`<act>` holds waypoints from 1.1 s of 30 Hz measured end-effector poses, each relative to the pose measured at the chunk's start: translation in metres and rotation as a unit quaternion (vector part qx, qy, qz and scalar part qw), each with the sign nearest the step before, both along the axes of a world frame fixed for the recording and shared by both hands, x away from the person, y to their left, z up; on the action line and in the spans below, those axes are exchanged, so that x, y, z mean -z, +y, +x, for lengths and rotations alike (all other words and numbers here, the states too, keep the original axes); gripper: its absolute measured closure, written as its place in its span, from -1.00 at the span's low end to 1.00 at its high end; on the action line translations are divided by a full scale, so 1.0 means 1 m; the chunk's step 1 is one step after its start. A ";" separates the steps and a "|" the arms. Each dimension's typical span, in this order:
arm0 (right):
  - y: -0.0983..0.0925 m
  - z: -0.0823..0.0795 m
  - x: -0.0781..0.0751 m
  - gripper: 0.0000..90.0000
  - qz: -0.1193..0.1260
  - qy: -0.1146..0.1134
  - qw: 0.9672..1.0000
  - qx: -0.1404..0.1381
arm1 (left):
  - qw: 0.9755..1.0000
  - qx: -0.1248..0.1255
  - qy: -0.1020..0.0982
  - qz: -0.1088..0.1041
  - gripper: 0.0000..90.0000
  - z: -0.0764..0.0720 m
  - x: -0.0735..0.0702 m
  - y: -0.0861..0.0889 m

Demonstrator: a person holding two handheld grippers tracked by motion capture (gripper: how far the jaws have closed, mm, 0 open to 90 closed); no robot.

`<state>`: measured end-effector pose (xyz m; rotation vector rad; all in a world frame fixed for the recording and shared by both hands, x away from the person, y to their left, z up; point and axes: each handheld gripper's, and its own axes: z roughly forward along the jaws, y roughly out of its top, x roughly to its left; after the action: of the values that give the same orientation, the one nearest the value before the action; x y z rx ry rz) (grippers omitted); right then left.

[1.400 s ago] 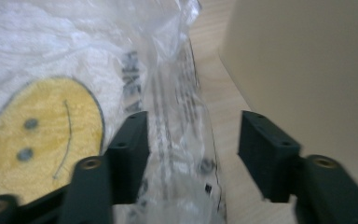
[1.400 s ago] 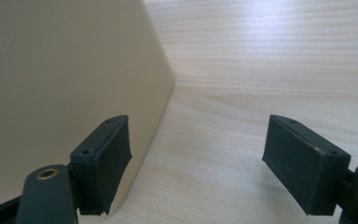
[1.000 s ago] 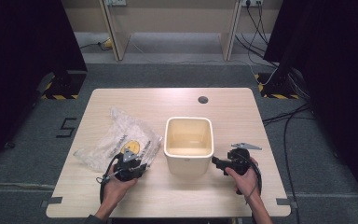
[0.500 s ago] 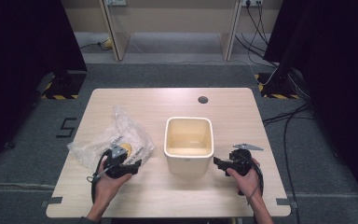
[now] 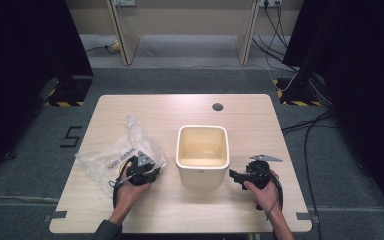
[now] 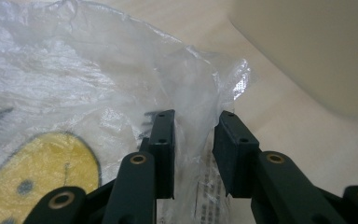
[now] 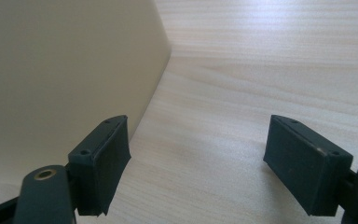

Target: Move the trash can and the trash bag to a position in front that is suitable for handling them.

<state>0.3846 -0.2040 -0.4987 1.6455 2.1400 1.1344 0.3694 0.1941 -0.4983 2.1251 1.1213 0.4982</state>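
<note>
High view: left claw (image 5: 149,172) on the clear plastic bag (image 5: 111,159), at 9 o'clock of the cream bin (image 5: 203,155) on the bench (image 5: 260,117). Right claw (image 5: 235,176) at the bin's 4 o'clock.

Left gripper view: jaws have just been closing, a bag fold (image 6: 193,107) between them, small gap remaining.

Right gripper view: jaws wide apart, nothing between; bin wall (image 7: 65,65) at 10 o'clock.

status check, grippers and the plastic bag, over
Left gripper just closing, a fold of the plastic bag between its jaws. Right gripper open beside cream bin. Nothing blocking.
</note>
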 end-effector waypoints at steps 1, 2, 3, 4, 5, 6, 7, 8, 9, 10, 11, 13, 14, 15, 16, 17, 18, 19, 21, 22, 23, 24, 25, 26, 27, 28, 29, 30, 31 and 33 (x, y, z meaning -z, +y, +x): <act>0.000 0.000 0.000 -0.51 0.000 0.000 1.000 0.000 | 1.000 0.000 0.000 0.000 0.50 0.000 0.000 0.000; 0.000 0.000 0.000 -0.51 -0.001 0.001 1.000 -0.001 | 1.000 0.014 0.008 0.005 0.50 -0.007 0.000 0.004; 0.001 -0.001 -0.001 -0.51 -0.001 -0.001 1.000 -0.004 | 1.000 0.021 0.013 0.007 0.42 -0.014 -0.001 0.009; 0.001 -0.001 -0.001 -0.51 -0.001 -0.001 1.000 -0.004 | 1.000 0.022 0.016 0.006 0.42 -0.021 -0.002 0.014; 0.002 -0.001 -0.001 -0.51 -0.003 -0.002 1.000 -0.004 | 1.000 0.024 0.018 0.004 0.29 -0.034 -0.005 0.024; 0.002 -0.001 -0.001 -0.51 -0.003 -0.002 1.000 -0.004 | 1.000 0.024 0.018 0.004 0.20 -0.034 -0.005 0.024; 0.002 0.000 0.000 -0.51 -0.004 0.000 1.000 -0.004 | 1.000 0.015 0.017 0.001 0.09 -0.039 -0.008 0.029; 0.002 0.000 0.000 -0.51 -0.004 0.000 1.000 -0.004 | 1.000 0.003 0.014 -0.007 0.09 -0.043 -0.011 0.034; 0.002 0.000 0.000 -0.51 -0.006 0.000 1.000 -0.004 | 1.000 -0.006 0.010 -0.019 -0.02 -0.045 -0.014 0.038; 0.003 0.000 0.001 -0.51 -0.007 0.002 1.000 -0.005 | 0.999 -0.017 0.007 -0.047 -0.13 -0.045 -0.019 0.042; 0.003 0.000 0.001 -0.51 -0.007 0.002 1.000 -0.005 | 0.999 -0.017 0.007 -0.047 -0.20 -0.045 -0.019 0.042; 0.005 0.000 0.001 -0.51 -0.006 0.003 1.000 -0.006 | 0.995 -0.035 0.020 -0.089 -0.28 -0.041 -0.022 0.041; 0.005 0.000 0.001 -0.51 -0.007 0.003 1.000 -0.008 | 0.991 -0.043 0.028 -0.126 -0.32 -0.034 -0.025 0.038; 0.005 0.000 0.001 -0.51 -0.006 0.003 1.000 -0.009 | 0.990 -0.038 0.027 -0.134 -0.32 -0.031 -0.027 0.036; 0.005 0.000 0.001 -0.51 -0.006 0.003 1.000 -0.009 | 0.990 -0.038 0.027 -0.134 -0.32 -0.031 -0.027 0.036; 0.005 0.000 0.001 -0.52 -0.006 0.004 1.000 -0.008 | 0.989 -0.039 0.029 -0.139 -0.32 -0.029 -0.029 0.034; 0.004 0.000 0.001 -0.52 -0.006 0.004 1.000 -0.008 | 0.988 -0.049 0.034 -0.141 -0.33 -0.026 -0.030 0.032; 0.004 0.000 0.001 -0.52 -0.006 0.004 1.000 -0.007 | 0.987 -0.058 0.035 -0.143 -0.36 -0.022 -0.030 0.029; 0.003 0.001 0.002 -0.52 -0.006 0.006 1.000 -0.007 | 0.988 -0.072 0.045 -0.128 -0.37 -0.013 -0.026 0.024; 0.002 0.001 0.002 -0.52 -0.006 0.005 1.000 -0.008 | 0.989 -0.078 0.056 -0.111 -0.31 -0.004 -0.017 0.019; 0.002 0.001 0.002 -0.52 -0.006 0.005 1.000 -0.008 | 0.989 -0.078 0.056 -0.111 -0.21 -0.004 -0.017 0.019; 0.003 0.000 0.001 -0.52 -0.006 0.005 1.000 -0.008 | 0.991 -0.073 0.058 -0.101 -0.21 -0.001 -0.013 0.017; 0.003 0.000 0.001 -0.52 -0.006 0.004 1.000 -0.009 | 0.992 -0.068 0.057 -0.094 -0.11 0.001 -0.009 0.014; 0.002 0.000 0.001 -0.52 -0.005 0.004 1.000 -0.008 | 0.995 -0.040 0.051 -0.076 0.09 0.000 -0.005 0.006; 0.002 0.000 0.002 -0.52 -0.005 0.006 1.000 -0.007 | 0.996 -0.022 0.048 -0.069 0.10 -0.002 -0.004 0.000; 0.002 0.000 0.002 -0.52 -0.005 0.006 1.000 -0.007 | 0.996 -0.022 0.048 -0.069 0.11 -0.002 -0.004 0.000; 0.001 0.001 0.002 -0.52 -0.005 0.007 1.000 -0.007 | 0.997 0.003 0.046 -0.062 0.11 -0.004 -0.003 -0.005; 0.002 0.000 0.003 -0.52 -0.005 0.008 1.000 -0.006 | 0.997 0.028 0.042 -0.056 0.10 -0.007 -0.002 -0.010; 0.002 0.000 0.003 -0.52 -0.005 0.009 1.000 -0.007 | 0.996 0.070 0.035 -0.040 0.13 -0.012 -0.001 -0.016; 0.002 0.000 0.002 -0.52 -0.005 0.009 1.000 -0.008 | 0.995 0.086 0.034 -0.036 0.14 -0.015 -0.001 -0.017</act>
<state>0.3848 -0.2025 -0.5009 1.6434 2.1688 1.1172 0.3544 0.1767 -0.4972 2.1660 0.9661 0.3037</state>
